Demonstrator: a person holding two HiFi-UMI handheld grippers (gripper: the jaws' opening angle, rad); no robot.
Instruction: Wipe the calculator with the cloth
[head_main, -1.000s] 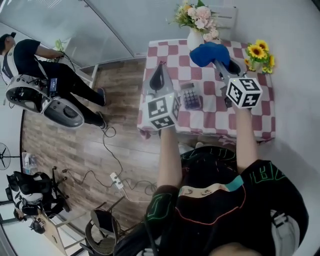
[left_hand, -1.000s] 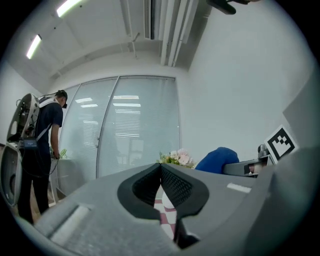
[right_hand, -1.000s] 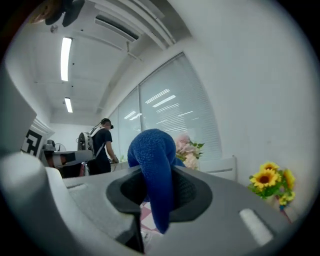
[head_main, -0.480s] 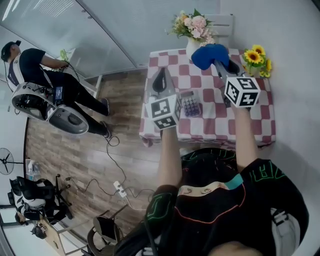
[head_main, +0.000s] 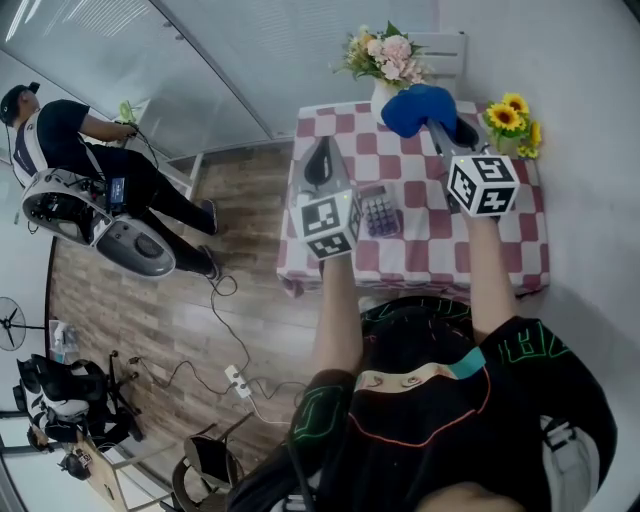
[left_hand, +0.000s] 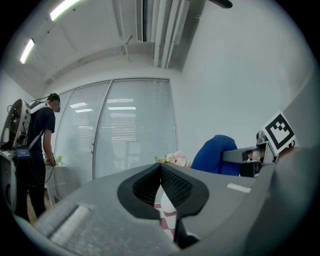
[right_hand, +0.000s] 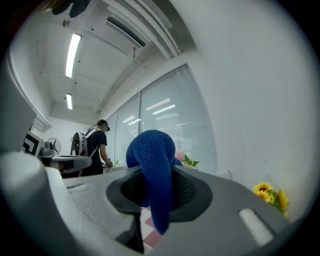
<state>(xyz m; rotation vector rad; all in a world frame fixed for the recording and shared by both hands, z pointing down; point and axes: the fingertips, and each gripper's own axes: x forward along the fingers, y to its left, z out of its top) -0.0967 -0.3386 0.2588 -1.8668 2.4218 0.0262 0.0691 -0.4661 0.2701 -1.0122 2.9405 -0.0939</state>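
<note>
The grey calculator (head_main: 381, 213) lies flat on the pink-and-white checked table (head_main: 420, 255), just right of my left gripper's marker cube. My left gripper (head_main: 319, 148) (left_hand: 161, 172) hovers over the table's left part, shut with nothing in it. Farther back on the right, my right gripper (head_main: 438, 124) (right_hand: 157, 200) is shut on the blue cloth (head_main: 419, 108) (right_hand: 152, 167). The cloth bunches above the jaws and hangs down between them, clear of the calculator. In the left gripper view the blue cloth (left_hand: 215, 154) shows at the right.
A white vase of pink flowers (head_main: 388, 58) stands at the table's back edge, and sunflowers (head_main: 511, 113) (right_hand: 270, 194) stand at the back right corner. A person (head_main: 70, 135) with backpack gear stands on the wooden floor at the left. Cables (head_main: 235, 330) lie on the floor.
The head view has shifted a little. Both grippers have edged slightly farther over the table, and the blue cloth stays held in the right gripper.
</note>
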